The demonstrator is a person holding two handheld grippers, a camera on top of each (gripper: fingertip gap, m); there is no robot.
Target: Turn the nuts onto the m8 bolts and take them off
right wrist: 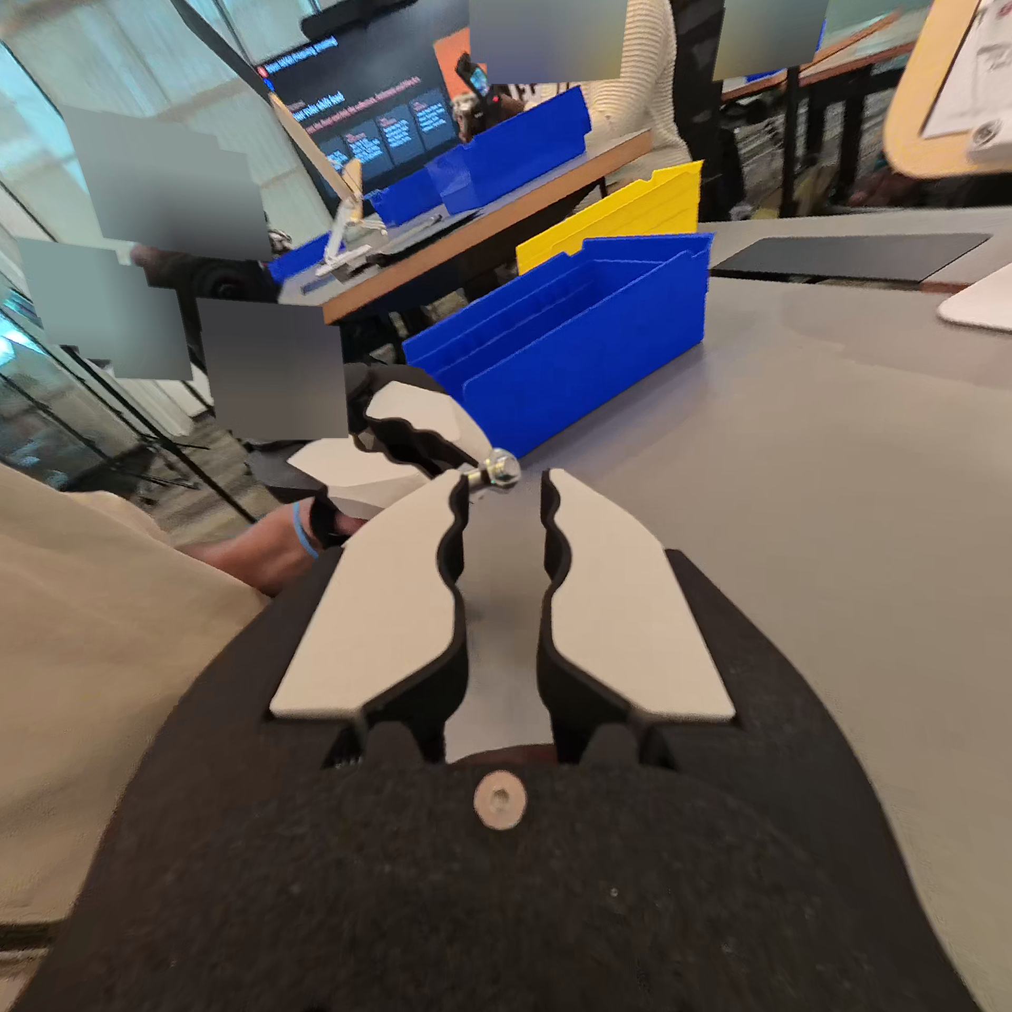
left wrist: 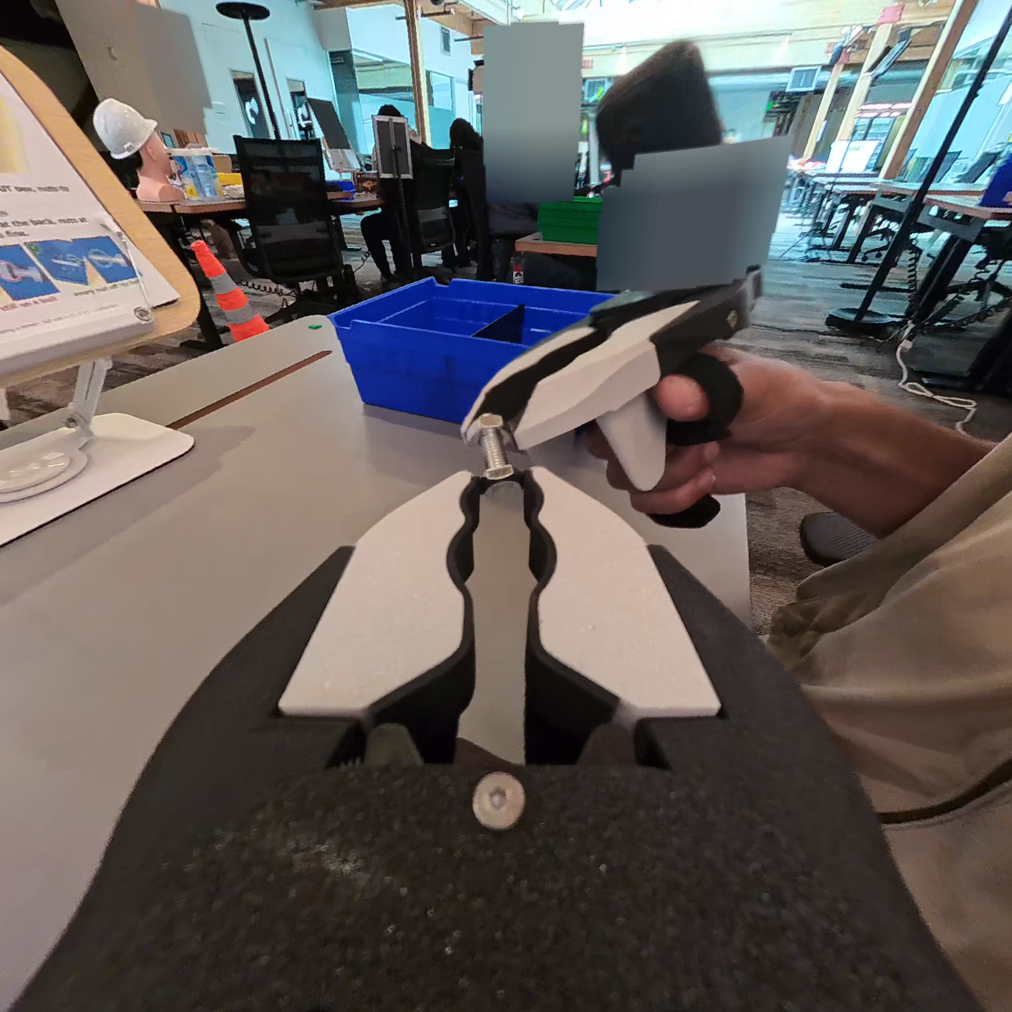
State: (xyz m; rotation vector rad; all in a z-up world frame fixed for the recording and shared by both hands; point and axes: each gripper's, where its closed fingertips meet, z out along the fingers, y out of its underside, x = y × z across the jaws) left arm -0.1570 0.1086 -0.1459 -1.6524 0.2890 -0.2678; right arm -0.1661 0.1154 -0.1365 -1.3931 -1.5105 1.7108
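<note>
My left claw (left wrist: 502,484) is clenched on the lower end of the bolt (left wrist: 491,449), which stands almost upright, leaning a little, straight ahead of its tips. My right claw (right wrist: 502,477) is released: its jaws stand apart, and the upper hex piece (left wrist: 486,423) lies just at its tips, nearer to the left finger. Two hex pieces sit on the bolt, one at each end; which is the head and which the nut I cannot tell from here.

To do this step well, I think I must hold the left claw steady, centre the right jaws on two flat sides of the upper hex, close, and then turn around the axis of the bolt in short arcs, without pushing sideways.

The bolt is bright zinc steel with fine thread, hard and slippery. The fingers are matte white with black wavy inner edges, probably with good friction. Beyond both claws a glossy blue plastic bin (left wrist: 405,372) sits on the smooth grey table (left wrist: 274,465).
</note>
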